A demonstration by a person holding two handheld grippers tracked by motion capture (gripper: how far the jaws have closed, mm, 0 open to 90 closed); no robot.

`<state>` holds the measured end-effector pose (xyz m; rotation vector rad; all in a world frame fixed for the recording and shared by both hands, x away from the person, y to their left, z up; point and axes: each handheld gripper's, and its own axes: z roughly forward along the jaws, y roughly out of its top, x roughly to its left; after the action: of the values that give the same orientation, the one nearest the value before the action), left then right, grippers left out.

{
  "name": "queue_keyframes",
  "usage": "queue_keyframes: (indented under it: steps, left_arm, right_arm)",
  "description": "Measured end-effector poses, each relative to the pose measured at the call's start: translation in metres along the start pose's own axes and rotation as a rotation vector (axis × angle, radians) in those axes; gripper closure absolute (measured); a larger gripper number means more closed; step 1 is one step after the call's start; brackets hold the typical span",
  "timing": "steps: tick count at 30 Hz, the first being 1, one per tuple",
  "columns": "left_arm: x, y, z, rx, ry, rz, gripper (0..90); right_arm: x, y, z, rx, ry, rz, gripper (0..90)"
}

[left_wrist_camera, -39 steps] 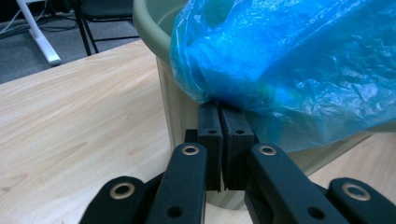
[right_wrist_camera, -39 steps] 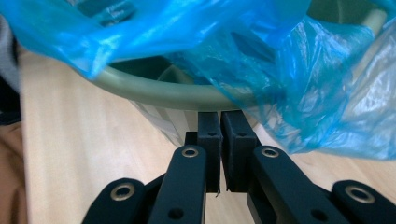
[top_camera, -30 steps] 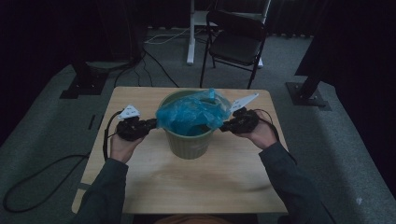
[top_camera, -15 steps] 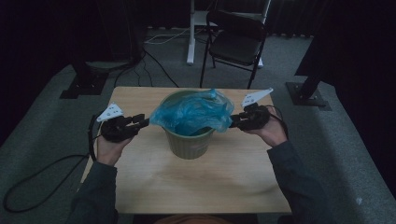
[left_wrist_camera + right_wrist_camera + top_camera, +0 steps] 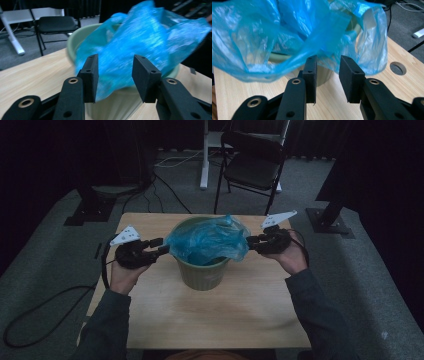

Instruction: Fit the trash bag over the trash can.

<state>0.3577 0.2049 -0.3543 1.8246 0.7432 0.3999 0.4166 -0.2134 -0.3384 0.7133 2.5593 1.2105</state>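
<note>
Behind the table (image 5: 150, 315), a black chair (image 5: 252, 162); either side of the blue bag (image 5: 210, 240) over the green bin (image 5: 202, 275), each hand-held gripper apart.

Dim high view; gripper views brighter, slightly blurred.

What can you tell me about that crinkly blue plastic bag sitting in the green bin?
The thin, translucent blue plastic bag is crumpled and glossy. It sits in the mouth of the round, ribbed pale green bin in the middle of the wooden table. Its loose edges bunch above the rim and spill over both sides rather than lying flat. The bin's rim shows through the film. Each black gripper's open jaws face a side of it, not pinching it.
</note>
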Motion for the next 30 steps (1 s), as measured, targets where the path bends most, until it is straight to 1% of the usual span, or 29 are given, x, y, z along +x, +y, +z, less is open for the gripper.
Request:
queue_keyframes:
  steps: [2,5,11,13,14,16,17,18,19,21,24,25,28,30]
  left_arm:
    - [-0.006,0.006,0.005,0.003,-0.011,0.018,53.2]
    - [-0.013,0.013,0.013,0.004,-0.014,0.038,49.4]
    - [-0.021,0.024,0.030,0.008,-0.002,0.053,46.0]
    - [-0.024,0.026,0.037,0.021,0.004,0.052,46.0]
    - [-0.025,0.026,0.042,0.039,0.024,0.047,47.3]
    - [-0.027,0.026,0.045,0.050,0.032,0.053,55.2]
    - [-0.028,0.025,0.045,0.051,0.035,0.054,64.0]
    - [-0.029,0.024,0.045,0.051,0.038,0.050,68.8]
    - [-0.029,0.023,0.044,0.048,0.038,0.046,76.3]
    - [-0.030,0.021,0.040,0.037,0.039,0.044,83.0]
    - [-0.029,0.017,0.034,0.031,0.030,0.037,89.3]
    - [-0.029,0.017,0.034,0.031,0.030,0.037,89.6]
    - [-0.028,0.011,0.027,0.030,0.028,0.038,89.8]
    - [-0.028,0.006,0.023,0.026,0.022,0.029,89.9]
  right_arm:
    - [0.002,0.003,0.001,-0.001,0.004,-0.007,67.4]
    - [0.005,0.005,0.002,-0.004,0.011,-0.016,67.4]
    - [0.008,0.009,0.005,-0.006,0.023,-0.031,67.4]
    - [0.010,0.010,0.006,-0.003,0.030,-0.036,67.5]
    - [0.010,0.010,0.006,-0.003,0.032,-0.040,67.5]
    - [0.012,0.009,0.007,0.002,0.039,-0.045,67.5]
    - [0.012,0.009,0.007,0.003,0.042,-0.049,67.5]
    - [0.013,0.009,0.007,0.004,0.045,-0.050,67.5]
    - [0.013,0.008,0.007,0.007,0.047,-0.053,67.5]
    - [0.012,0.008,0.006,0.008,0.044,-0.053,67.5]
    - [0.011,0.007,0.005,0.005,0.042,-0.048,67.6]
    - [0.011,0.007,0.005,0.005,0.042,-0.048,67.6]
    - [0.010,0.006,0.004,0.009,0.040,-0.047,67.5]
    - [0.010,0.005,0.004,0.009,0.037,-0.047,67.5]
